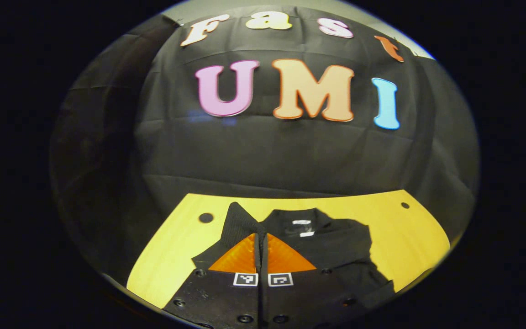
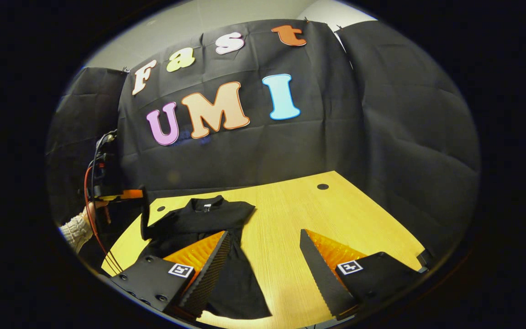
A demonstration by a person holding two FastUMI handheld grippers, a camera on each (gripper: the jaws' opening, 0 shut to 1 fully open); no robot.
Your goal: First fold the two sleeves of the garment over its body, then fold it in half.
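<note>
Nearest your left gripper (image 1: 261,256), the fingers are clenched on a lifted fold of the black garment (image 2: 208,219), apparently its sleeve; cloth rises between them as a thin ribbed strip. Your right gripper (image 2: 265,256) hangs released above the skirt end, jaws wide apart, ridged pads (image 2: 208,269) bare. Judged soft, light and limp: it should drape, not hold shape, so pinch at hems or cuffs, not mid-panel. Farther out, the garment lies flat on the smooth yellow wooden table (image 2: 331,214), collar toward the back wall. A knit-sleeved hand (image 2: 78,228) holds the left tool.
</note>
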